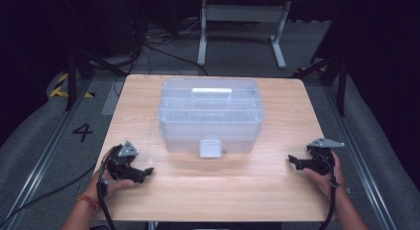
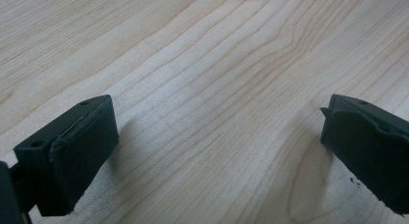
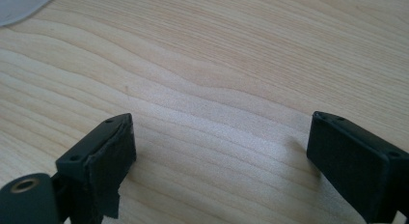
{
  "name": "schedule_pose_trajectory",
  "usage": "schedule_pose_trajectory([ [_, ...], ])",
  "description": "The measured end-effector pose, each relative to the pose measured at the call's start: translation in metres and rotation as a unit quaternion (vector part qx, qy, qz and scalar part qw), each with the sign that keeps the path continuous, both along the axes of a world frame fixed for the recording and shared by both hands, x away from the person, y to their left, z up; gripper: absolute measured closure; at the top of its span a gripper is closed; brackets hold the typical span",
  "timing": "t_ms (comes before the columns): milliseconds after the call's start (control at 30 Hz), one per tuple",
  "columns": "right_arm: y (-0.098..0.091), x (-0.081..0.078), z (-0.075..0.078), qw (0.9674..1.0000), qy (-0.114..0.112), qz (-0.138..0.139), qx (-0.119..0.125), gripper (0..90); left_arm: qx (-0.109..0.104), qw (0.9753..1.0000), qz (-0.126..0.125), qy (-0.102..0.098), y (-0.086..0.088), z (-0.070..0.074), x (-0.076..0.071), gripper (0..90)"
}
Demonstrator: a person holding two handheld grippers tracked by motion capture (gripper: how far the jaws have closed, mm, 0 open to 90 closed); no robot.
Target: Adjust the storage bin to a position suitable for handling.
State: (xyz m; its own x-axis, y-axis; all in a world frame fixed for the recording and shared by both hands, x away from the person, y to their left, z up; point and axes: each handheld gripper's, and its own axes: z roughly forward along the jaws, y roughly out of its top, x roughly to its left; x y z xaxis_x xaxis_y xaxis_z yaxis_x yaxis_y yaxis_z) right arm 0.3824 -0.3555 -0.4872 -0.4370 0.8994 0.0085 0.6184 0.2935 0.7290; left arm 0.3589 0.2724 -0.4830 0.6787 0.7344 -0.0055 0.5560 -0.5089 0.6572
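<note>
A clear plastic storage box (image 1: 210, 113) with a white handle (image 1: 212, 91) on its lid and a grey front latch (image 1: 210, 147) stands in the middle of the wooden table (image 1: 213, 190), its lid down. My left gripper (image 1: 146, 173) rests low at the front left, open, nothing between its jaws. My right gripper (image 1: 293, 161) rests at the front right, open too, pointing towards the box. In the left gripper view its fingers (image 2: 72, 151) stand wide apart over bare wood. In the right gripper view the fingers (image 3: 103, 159) are likewise apart over bare wood.
A corner of the box (image 3: 19, 4) shows at the top left of the right gripper view. Black cables (image 1: 331, 205) trail from both grippers off the table's front edge. Behind the table stands a white metal frame (image 1: 242, 22) on a grey floor with cables.
</note>
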Motion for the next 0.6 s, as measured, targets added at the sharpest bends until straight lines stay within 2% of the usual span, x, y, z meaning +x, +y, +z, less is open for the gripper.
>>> schedule_pose_trajectory([
  [433,-0.0007,-0.0008,-0.0001,1.0000,0.000,-0.002,-0.001,10.2,-0.001,1.0000,0.005,0.001,-0.0006,-0.0001,-0.0008,0.3],
  [600,-0.0031,-0.0028,0.0006,0.9999,-0.002,0.010,-0.002,15.0,-0.003,1.0000,0.007,0.003,-0.0009,-0.0003,-0.0012,0.5],
])
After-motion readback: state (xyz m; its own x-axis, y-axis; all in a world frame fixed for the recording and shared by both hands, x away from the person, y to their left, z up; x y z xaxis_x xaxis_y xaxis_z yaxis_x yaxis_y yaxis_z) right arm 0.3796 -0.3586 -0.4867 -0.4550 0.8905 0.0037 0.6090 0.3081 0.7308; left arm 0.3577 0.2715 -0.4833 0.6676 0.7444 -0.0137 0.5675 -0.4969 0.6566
